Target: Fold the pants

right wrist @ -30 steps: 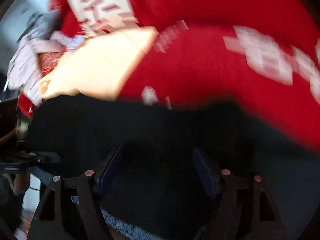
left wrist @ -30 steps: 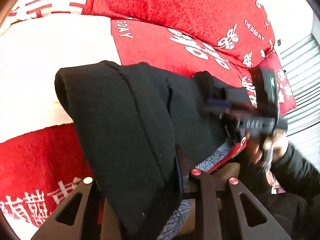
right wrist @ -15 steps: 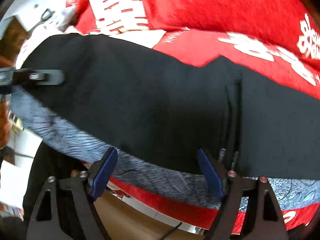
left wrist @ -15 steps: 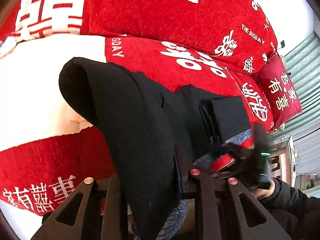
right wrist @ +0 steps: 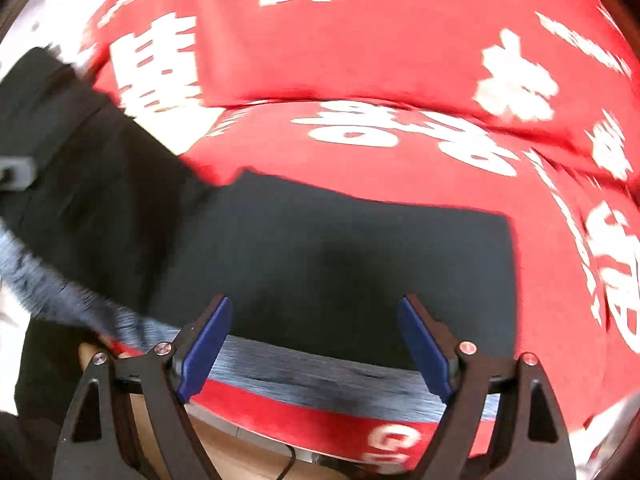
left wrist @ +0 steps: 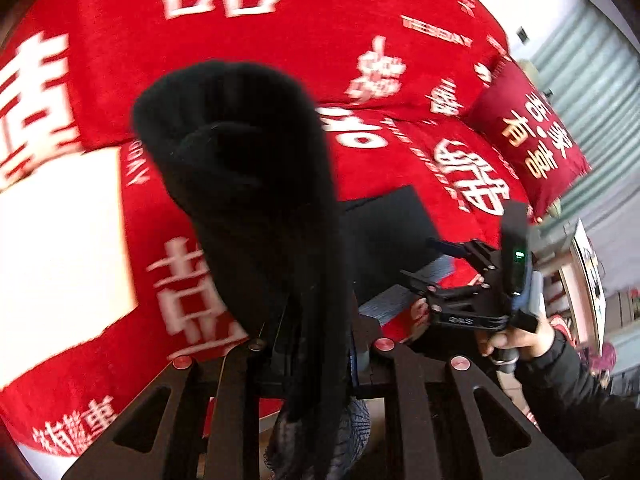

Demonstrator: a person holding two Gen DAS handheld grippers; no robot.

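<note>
The black pants [left wrist: 248, 168] hang in a thick bunched fold from my left gripper [left wrist: 316, 344], which is shut on the cloth; the cloth hides its fingertips. The rest of the pants [right wrist: 340, 256] lies flat on the red bedspread [right wrist: 400, 60], its right end a neat straight edge. My right gripper [right wrist: 316, 340] hovers over the near edge of that flat part, wide open, its blue pads [right wrist: 208, 344] apart from the cloth with nothing pinched. In the left wrist view the right gripper [left wrist: 444, 256] shows at the right, held by a hand [left wrist: 516, 336] in a dark sleeve.
The bed carries a red cover with white characters and a white patch [left wrist: 56, 248]. A red cushion [left wrist: 528, 140] leans at the far right near a ribbed shutter [left wrist: 592, 60]. A grey patterned strip [right wrist: 320, 380] runs along the bed's near edge, with wood below it.
My left gripper has risen and swung across, lifting the bunched fold higher. The right gripper has drawn back toward the bed's near edge with its jaws wider, leaving the pants flat.
</note>
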